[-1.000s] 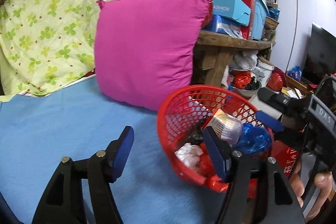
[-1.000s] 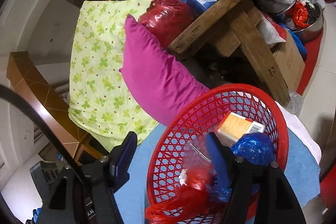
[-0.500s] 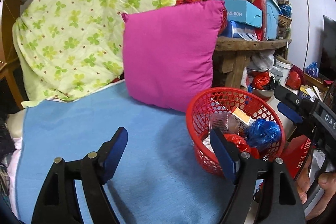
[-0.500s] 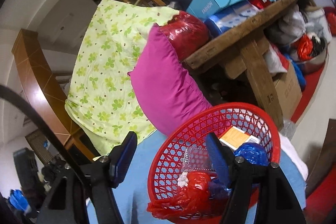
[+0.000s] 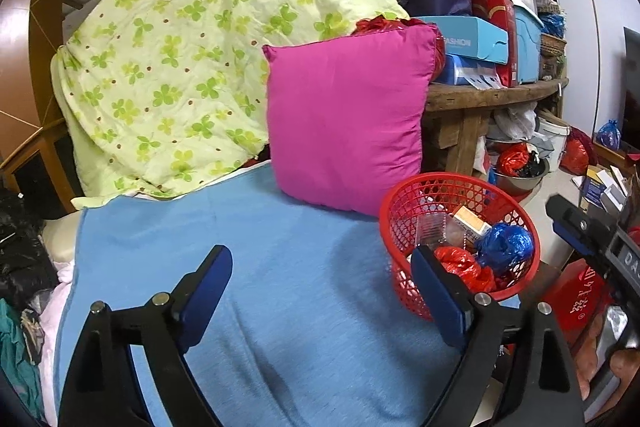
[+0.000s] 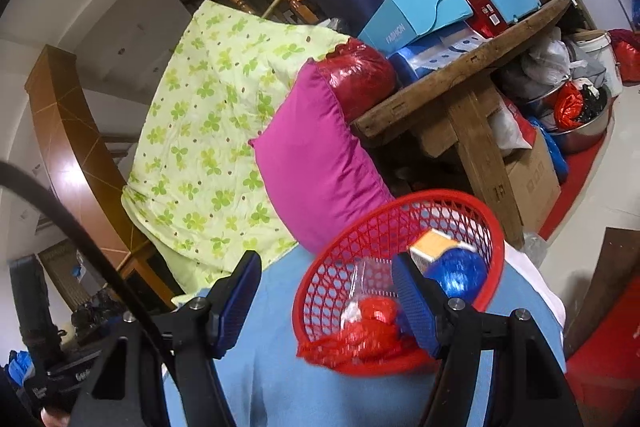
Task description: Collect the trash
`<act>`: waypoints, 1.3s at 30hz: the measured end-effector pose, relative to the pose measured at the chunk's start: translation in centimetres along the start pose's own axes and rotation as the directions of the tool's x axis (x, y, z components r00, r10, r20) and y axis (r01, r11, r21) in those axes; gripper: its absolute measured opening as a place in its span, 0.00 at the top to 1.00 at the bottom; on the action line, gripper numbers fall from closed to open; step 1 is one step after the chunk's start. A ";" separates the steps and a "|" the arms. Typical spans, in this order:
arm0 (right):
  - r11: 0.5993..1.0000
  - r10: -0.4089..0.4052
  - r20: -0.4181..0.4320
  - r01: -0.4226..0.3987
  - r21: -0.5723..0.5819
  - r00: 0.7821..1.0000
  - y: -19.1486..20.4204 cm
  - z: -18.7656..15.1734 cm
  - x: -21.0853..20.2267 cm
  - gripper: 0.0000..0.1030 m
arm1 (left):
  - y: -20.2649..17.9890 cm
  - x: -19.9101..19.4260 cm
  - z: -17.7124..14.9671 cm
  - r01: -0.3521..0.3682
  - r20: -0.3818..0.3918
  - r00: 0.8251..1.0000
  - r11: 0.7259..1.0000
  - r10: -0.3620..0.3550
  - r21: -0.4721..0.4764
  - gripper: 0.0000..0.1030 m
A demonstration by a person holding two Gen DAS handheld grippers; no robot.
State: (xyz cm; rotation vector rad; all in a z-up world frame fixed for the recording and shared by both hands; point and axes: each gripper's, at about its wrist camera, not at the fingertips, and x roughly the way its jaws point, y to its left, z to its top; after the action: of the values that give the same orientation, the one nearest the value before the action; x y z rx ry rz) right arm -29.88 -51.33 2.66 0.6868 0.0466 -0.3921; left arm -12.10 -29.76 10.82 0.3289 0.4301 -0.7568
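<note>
A red mesh basket [image 5: 404,223] [image 6: 320,291] stands on the blue sheet [image 5: 280,267] in front of a magenta pillow [image 5: 344,115]. Inside lie a blue crumpled bag [image 5: 506,247], a red bag [image 5: 460,265], a small orange-and-white carton [image 5: 470,221] and a clear plastic wrapper [image 5: 430,231]. My left gripper [image 5: 320,259] hovers over the sheet just left of the basket, its jaws opening with nothing between them. My right gripper [image 6: 326,263] [image 5: 560,223] hangs back at the basket's right side, fingers apart and holding nothing.
A green clover quilt [image 5: 192,67] is draped behind the pillow. A wooden table [image 5: 492,95] piled with boxes stands at the right, with bags, a steel bowl [image 5: 520,179] and a cardboard box [image 6: 532,179] below. Dark clothes [image 5: 20,247] lie at the left. A hand [image 5: 612,367] grips the right tool.
Both grippers drew back from the basket, which looks smaller and farther away. The left jaws spread wider. The basket, tilted before, now sits upright on the sheet.
</note>
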 end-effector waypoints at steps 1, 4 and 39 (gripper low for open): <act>1.000 -0.007 -0.008 0.007 -0.003 1.000 0.1 -0.3 -0.4 0.31 | 0.1 -0.2 -0.1 -0.003 -0.001 1.000 1.000 0.003 -0.001 0.11; 0.999 -0.030 -0.024 0.029 -0.025 0.999 0.6 -0.8 -1.3 0.31 | 0.3 -0.5 -0.5 -0.023 -0.008 1.000 1.000 0.023 0.002 0.11; 0.930 -0.247 -0.121 0.201 -0.307 0.961 9.6 -1.5 -7.8 0.31 | 2.4 -3.6 -1.2 -0.151 -0.049 0.987 0.988 0.151 -0.012 0.11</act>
State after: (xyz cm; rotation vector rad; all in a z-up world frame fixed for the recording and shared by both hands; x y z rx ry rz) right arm -33.45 -41.01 8.62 0.4179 0.3306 -0.5382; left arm -13.00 -25.49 11.79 0.3619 0.4510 -0.5984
